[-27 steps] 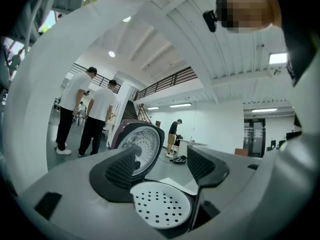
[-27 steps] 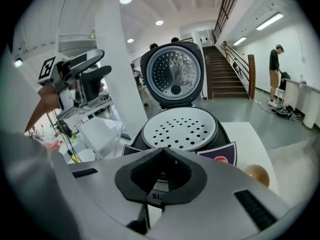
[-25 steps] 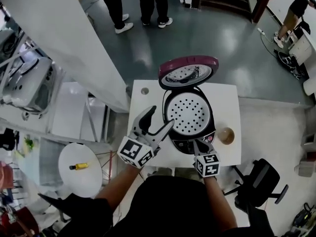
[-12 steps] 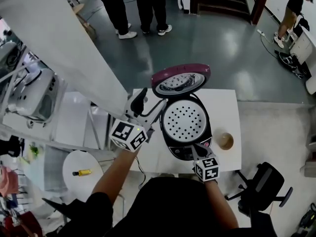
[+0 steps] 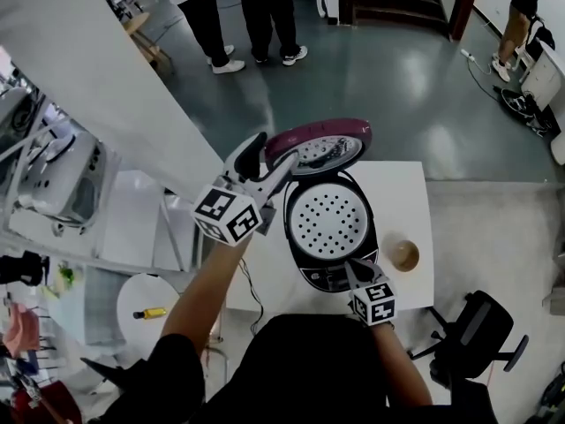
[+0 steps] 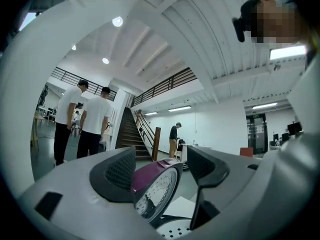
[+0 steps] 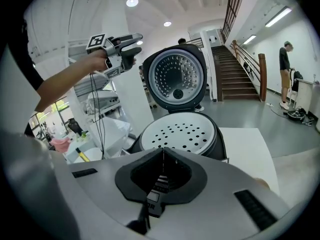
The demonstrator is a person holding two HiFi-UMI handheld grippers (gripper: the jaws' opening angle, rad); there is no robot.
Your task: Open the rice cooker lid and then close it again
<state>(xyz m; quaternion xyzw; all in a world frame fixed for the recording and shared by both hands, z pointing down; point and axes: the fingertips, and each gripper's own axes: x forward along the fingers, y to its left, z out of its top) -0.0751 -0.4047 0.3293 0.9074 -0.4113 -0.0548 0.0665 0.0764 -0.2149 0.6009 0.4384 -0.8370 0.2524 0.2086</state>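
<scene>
Head view: rice cooker (image 5: 316, 277) on white table (image 5: 410, 193), purple lid (image 5: 320, 146) raised at far side; left gripper (image 5: 270, 155) by lid's left edge, right gripper (image 5: 351, 269) at cooker's near front.
Left gripper view: jaws released, lid sighted between.
Right gripper view: jaws clenched, empty.

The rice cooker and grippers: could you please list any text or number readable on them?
None can be read.
Rice cooker front panel: print too small.
Marker cube on the left gripper, and the one on the right gripper: patterns only, no letters.
Label below the right gripper's jaws: blurred.
</scene>
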